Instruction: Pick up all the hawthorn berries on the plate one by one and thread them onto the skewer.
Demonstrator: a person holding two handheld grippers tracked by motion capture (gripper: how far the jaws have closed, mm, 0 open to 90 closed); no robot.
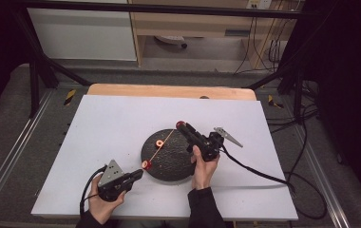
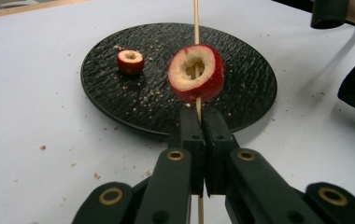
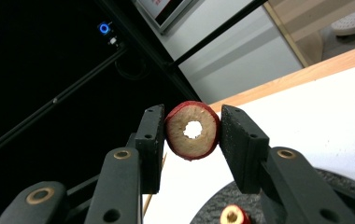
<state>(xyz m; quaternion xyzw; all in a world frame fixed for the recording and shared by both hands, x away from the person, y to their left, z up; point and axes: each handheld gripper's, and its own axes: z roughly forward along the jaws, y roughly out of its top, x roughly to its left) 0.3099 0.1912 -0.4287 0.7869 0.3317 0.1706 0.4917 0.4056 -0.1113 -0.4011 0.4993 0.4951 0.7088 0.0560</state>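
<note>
A black round plate [image 1: 171, 166] lies mid-table. My left gripper [image 1: 140, 172] [image 2: 199, 114], at the plate's near-left rim, is shut on a thin wooden skewer [image 1: 165, 140] [image 2: 196, 18]. A cored red fruit slice [image 1: 146, 165] [image 2: 195, 73] is threaded on the skewer just beyond the jaws. My right gripper [image 1: 182, 126] [image 3: 192, 126] is over the plate's far rim, shut on a second cored slice [image 1: 180, 124] [image 3: 192, 130]; its hole shows open. The skewer [image 3: 153, 184] ends close beside the right gripper's left-hand jaw. A smaller slice [image 1: 159, 142] [image 2: 130, 61] [image 3: 232, 215] rests on the plate [image 2: 245, 88] [image 3: 210, 212].
The white tabletop [image 1: 107, 128] carries fruit crumbs [image 2: 42, 147] around the plate. A wooden strip [image 1: 169, 90] edges its far side. The right gripper's cable [image 1: 259, 173] trails toward the right edge. Dark frame bars [image 1: 41, 71] stand at the back corners.
</note>
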